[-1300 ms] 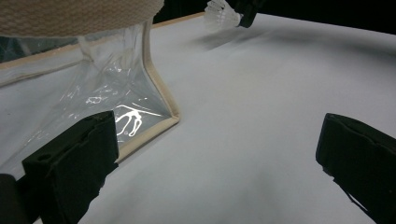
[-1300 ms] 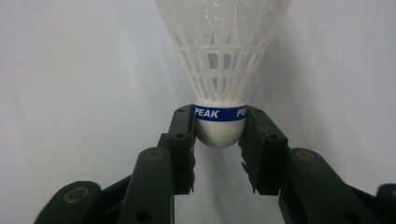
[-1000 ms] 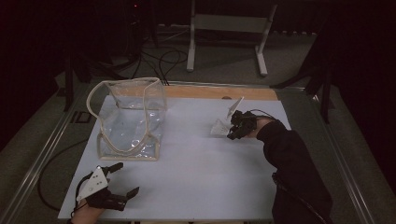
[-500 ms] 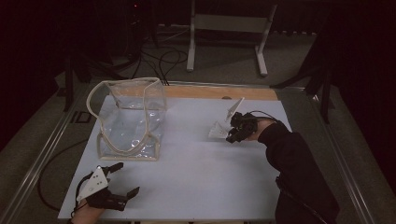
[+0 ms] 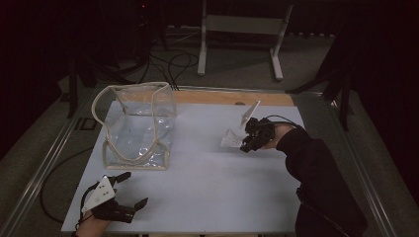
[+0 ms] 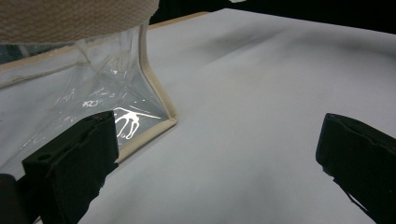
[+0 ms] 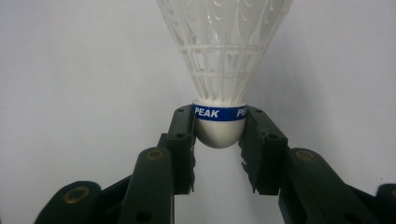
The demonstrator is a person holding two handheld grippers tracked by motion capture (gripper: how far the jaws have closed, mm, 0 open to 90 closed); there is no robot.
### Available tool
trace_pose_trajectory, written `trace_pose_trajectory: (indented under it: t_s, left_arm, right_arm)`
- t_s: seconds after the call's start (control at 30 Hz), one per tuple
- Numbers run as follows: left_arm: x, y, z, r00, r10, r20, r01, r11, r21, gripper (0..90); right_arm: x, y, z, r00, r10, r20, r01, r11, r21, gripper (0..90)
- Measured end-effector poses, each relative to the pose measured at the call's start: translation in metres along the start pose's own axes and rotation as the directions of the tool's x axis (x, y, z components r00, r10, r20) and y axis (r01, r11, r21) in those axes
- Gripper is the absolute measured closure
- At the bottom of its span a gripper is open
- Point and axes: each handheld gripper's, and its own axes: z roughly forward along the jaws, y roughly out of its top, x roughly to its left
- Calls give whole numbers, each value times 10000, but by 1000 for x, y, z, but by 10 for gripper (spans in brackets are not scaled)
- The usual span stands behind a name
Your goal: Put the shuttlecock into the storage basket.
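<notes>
right tongs clamped on shuttlecock cork, skirt pointing away from them | clear bag well left across bench | left tongs gaping, empty, nearer bag

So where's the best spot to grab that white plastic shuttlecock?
By its rounded white cork head, from the nose end, one jaw either side at the blue band, as the right gripper grips it now. The lattice skirt flares wide and looks flimsy, so it would likely flex.

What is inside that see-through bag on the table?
The clear bag looks empty: through its walls only the white table shows. Creases and glare could hide something small.
</notes>
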Motion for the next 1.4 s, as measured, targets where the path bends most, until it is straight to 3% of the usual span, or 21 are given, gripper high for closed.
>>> trace_pose_trajectory:
  t_s: [0.4,0.8,1.4]
  left_arm:
    - [0,0,1,10000,-8,14,8,10000,16,4]
    - [0,0,0,10000,-1,17,1,10000,-1,4]
    - [-1,1,0,10000,-15,34,16,10000,-43,4]
  right_arm:
    - [13,11,-18,9994,-316,-111,315,9994,-138,662]
    - [25,29,-26,9981,-582,-220,579,9982,-163,663]
    - [44,58,-41,9895,-1420,-275,1385,9849,-1035,663]
